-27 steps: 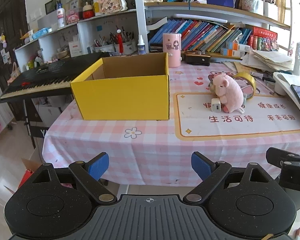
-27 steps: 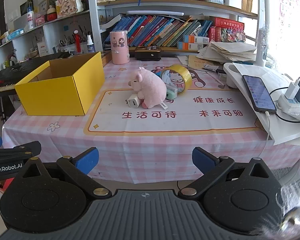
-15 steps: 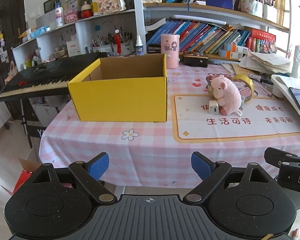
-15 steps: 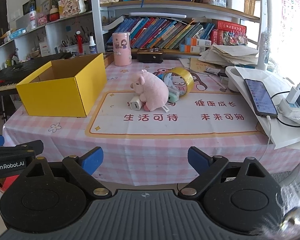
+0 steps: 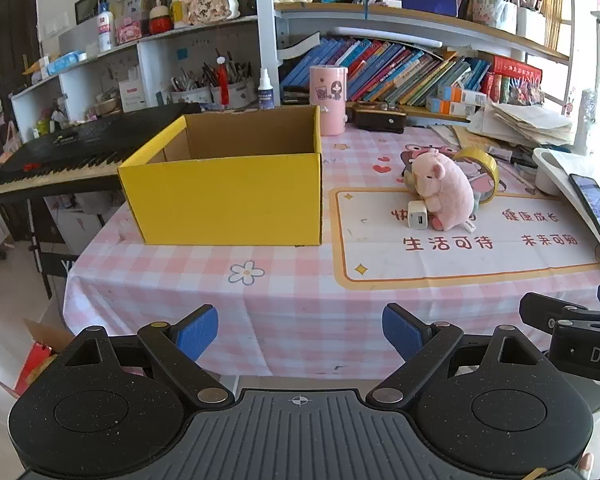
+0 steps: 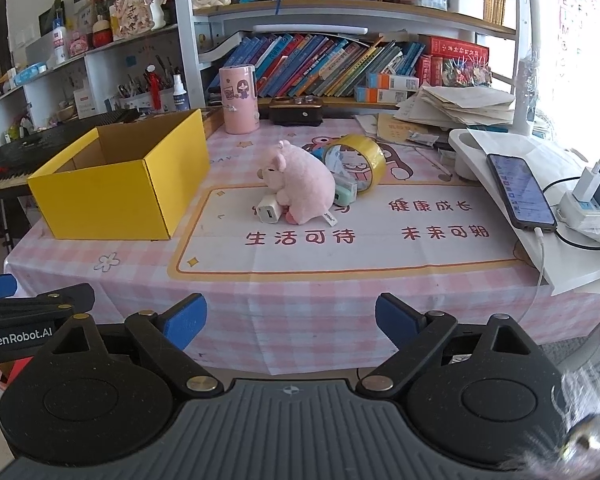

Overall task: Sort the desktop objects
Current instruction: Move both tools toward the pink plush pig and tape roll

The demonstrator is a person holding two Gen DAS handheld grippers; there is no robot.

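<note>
Pink-checked tabletop [image 6: 300,288] in front of bookshelves: open yellow box [image 5: 224,184] sits left, pink plush pig [image 6: 300,184] on the printed mat just right of it, white charger [image 6: 269,213] touching its front, yellow tape roll [image 6: 360,160] behind. Left gripper [image 5: 298,332] and right gripper [image 6: 288,322] both hang off the near edge, jaws wide, nothing between them.

Pink plush pig [image 6: 300,182] lies beside open yellow box [image 6: 120,184], touching white charger [image 6: 269,213].

I log: box [image 5: 228,196], matt yellow cardboard, bare brown inside. Toy pig [image 6: 302,184], soft pink plush. Tape roll [image 6: 360,160], glossy yellow film. Charger [image 6: 269,213], smooth white plastic. Counter [image 5: 284,304], checked pink cloth. Mat [image 6: 380,248], smooth, creased.
</note>
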